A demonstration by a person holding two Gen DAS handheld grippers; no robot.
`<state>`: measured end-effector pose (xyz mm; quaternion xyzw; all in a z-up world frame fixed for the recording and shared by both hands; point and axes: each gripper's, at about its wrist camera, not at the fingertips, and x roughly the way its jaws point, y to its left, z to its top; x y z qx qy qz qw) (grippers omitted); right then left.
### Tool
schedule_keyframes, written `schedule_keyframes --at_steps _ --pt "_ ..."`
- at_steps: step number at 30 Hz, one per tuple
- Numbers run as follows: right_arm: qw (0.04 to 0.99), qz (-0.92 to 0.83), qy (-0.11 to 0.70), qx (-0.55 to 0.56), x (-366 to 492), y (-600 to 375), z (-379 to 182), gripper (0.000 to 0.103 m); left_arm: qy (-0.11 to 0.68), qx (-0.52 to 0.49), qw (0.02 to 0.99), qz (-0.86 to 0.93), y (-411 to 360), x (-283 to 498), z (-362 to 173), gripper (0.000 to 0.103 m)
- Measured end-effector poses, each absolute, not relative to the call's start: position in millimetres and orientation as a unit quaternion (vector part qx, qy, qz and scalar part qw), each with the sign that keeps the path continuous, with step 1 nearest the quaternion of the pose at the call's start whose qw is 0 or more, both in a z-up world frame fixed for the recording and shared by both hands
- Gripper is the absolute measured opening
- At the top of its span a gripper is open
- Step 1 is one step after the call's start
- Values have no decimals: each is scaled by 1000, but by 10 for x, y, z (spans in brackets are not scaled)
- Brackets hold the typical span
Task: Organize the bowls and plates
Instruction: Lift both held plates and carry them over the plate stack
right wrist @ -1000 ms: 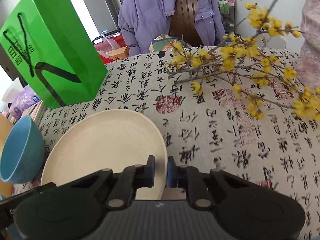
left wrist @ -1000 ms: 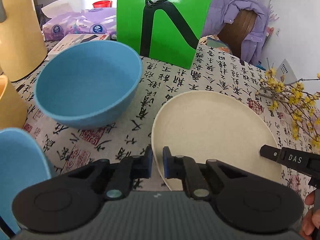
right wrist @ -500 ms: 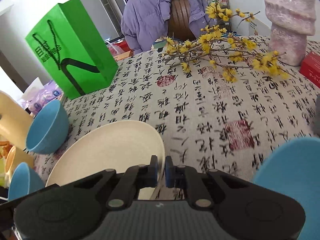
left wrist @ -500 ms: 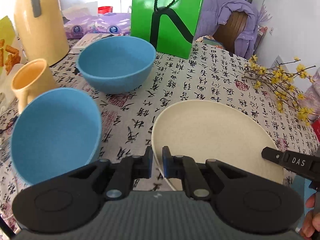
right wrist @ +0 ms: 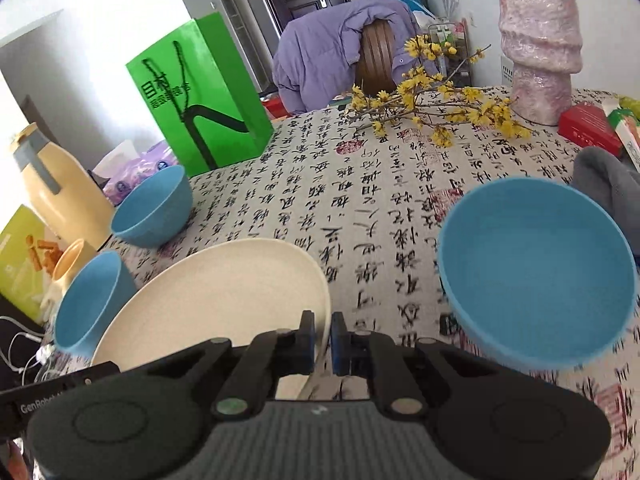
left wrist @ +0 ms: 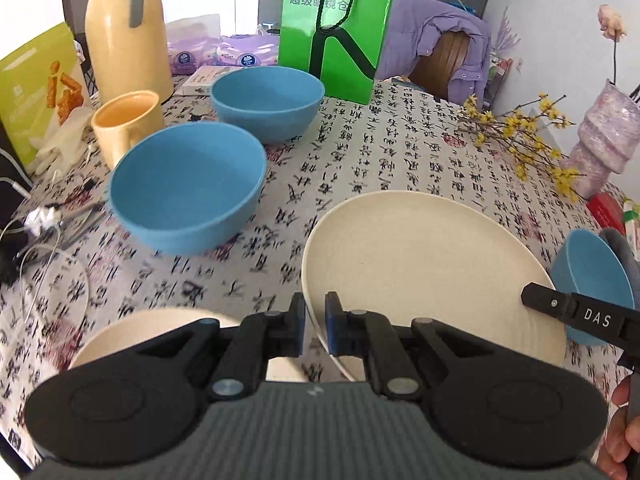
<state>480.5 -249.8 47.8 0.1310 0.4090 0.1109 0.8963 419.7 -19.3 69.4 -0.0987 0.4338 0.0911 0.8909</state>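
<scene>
Left wrist view: my left tool pinches the near-left rim of the cream plate, and my right tool grips its right edge. Right wrist view: my right tool is clamped on the plate's near-right rim, so the plate is held between both tools above the table. Two blue bowls sit far left, a third blue bowl near right. A second cream plate lies near left.
</scene>
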Motion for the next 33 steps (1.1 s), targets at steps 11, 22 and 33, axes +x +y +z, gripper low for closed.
schedule_keyframes --at_steps 11,22,33 --pt "920 99 362 116 3634 -2710 458 9 416 -108 901 51 -382 3252 593 10" --pt "941 74 313 108 2521 -3002 292 10 349 -110 931 20 -692 2378 464 10" --pt "942 69 300 130 2235 -3161 184 10 333 -110 937 -4 -713 2170 413 10"
